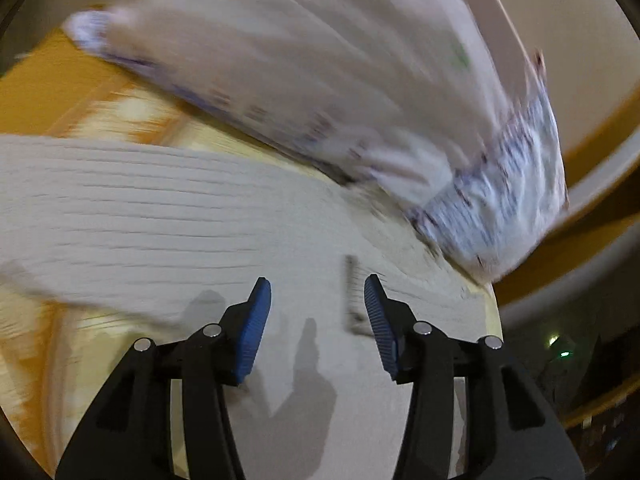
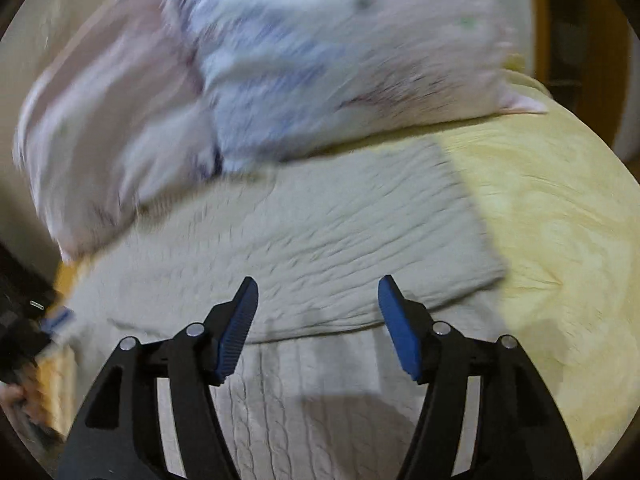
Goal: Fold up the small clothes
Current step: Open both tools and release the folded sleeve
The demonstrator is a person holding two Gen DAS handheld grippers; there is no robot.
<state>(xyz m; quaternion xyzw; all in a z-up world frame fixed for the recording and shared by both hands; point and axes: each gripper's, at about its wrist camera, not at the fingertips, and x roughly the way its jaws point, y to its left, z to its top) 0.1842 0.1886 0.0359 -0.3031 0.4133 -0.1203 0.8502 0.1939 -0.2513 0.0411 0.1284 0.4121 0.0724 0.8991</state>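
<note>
A beige ribbed knit garment [image 1: 168, 216] lies on a yellow bedspread [image 1: 52, 84]. In the right wrist view the garment [image 2: 320, 240] shows a folded-over upper layer with a straight right edge. My left gripper [image 1: 317, 292] is open and empty just above the garment, near a small dark tag [image 1: 352, 296]. My right gripper [image 2: 318, 294] is open and empty above the garment's fold edge. Both views are motion-blurred.
A large pale pink pillow with blue and purple print [image 1: 320, 80] lies behind the garment, also in the right wrist view [image 2: 304, 68]. Yellow bedspread [image 2: 560, 220] extends to the right. A wooden bed frame [image 1: 560, 264] and a wall border the bed.
</note>
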